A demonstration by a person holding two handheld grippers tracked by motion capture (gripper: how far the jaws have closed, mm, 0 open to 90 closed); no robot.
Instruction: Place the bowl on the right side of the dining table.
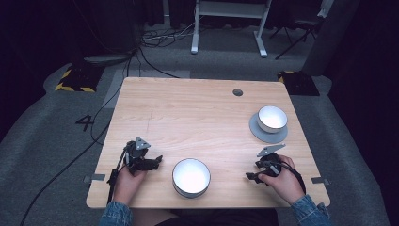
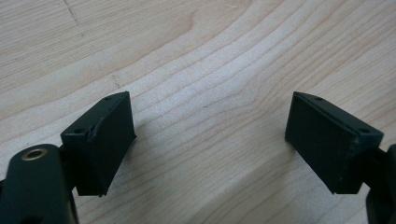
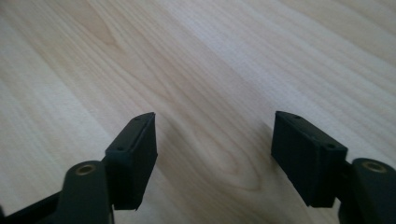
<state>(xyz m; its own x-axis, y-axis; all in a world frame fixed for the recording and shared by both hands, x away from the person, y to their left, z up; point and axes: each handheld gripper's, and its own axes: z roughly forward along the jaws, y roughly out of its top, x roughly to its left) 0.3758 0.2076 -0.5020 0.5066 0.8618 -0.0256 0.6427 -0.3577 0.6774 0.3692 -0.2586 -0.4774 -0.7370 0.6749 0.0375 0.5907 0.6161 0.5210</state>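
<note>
A white bowl with a dark outside [image 1: 191, 177] stands near the table's front edge, between my two hands. A second white bowl [image 1: 272, 118] sits on a grey saucer [image 1: 268, 132] at the right. My left gripper [image 1: 157, 160] rests low over the wood left of the near bowl, pointing toward it. In the left gripper view its jaws stand wide apart over bare wood, the left gripper [image 2: 210, 135] open. My right gripper [image 1: 248, 176] lies right of the near bowl, pointing left. In its own view the right gripper [image 3: 214, 144] is open with only wood grain between the jaws.
The wooden table [image 1: 188, 113] has a small round cable hole [image 1: 237, 92] at the back right. Cables [image 1: 94, 132] trail over the grey floor at the left. A white desk frame [image 1: 230, 23] stands behind the table.
</note>
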